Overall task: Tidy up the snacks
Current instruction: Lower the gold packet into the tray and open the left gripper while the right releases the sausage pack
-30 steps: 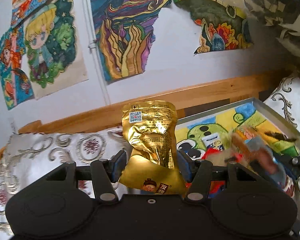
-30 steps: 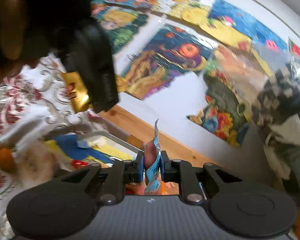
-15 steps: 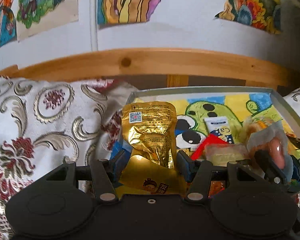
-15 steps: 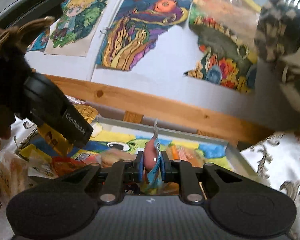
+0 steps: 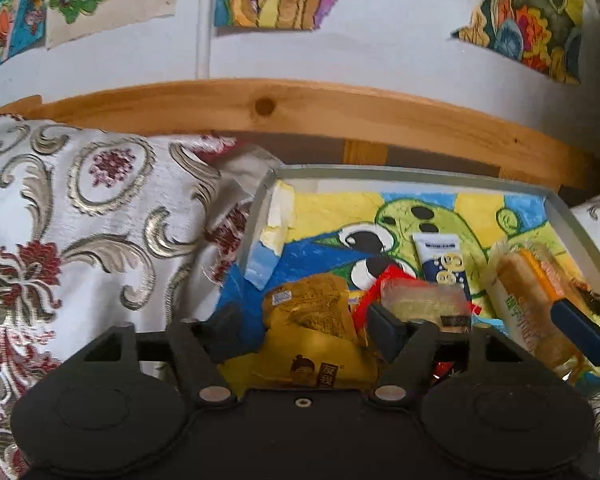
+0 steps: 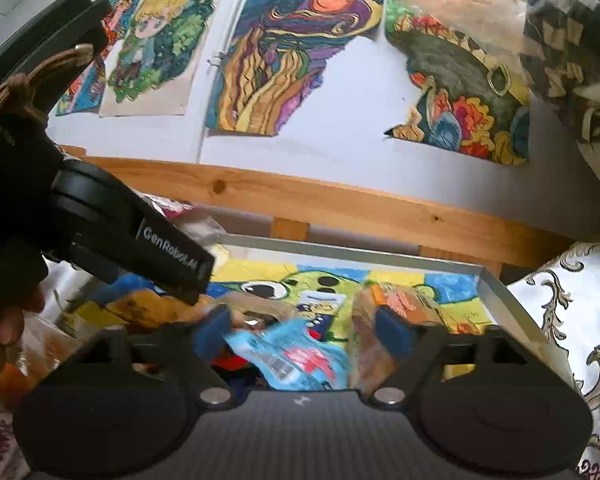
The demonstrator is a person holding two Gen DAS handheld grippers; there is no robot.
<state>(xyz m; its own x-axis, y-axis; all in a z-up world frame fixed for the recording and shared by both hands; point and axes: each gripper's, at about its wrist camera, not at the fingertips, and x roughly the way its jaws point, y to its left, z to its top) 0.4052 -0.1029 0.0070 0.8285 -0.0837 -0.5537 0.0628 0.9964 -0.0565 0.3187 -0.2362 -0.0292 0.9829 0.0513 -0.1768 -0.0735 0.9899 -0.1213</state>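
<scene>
While the left wrist view looks along the left gripper, the shallow grey metal tray with a painted cartoon liner sits dead ahead, its far rim under the pale wooden rail; open liner beyond the fingertips, brocade floral cloth outside the left finger. Jaws spread. Crinkled gold foil snack pouch lies slack between them on the tray floor, touching neither pad that I can see. Clear-wrapped snack bar just past the right finger.

Right wrist view: right gripper jaws spread wide over the same tray; right rim close outside the right finger. Light blue plastic snack packet lies flat between the fingers, blurred, loose. Left gripper's body crowds the left side.
</scene>
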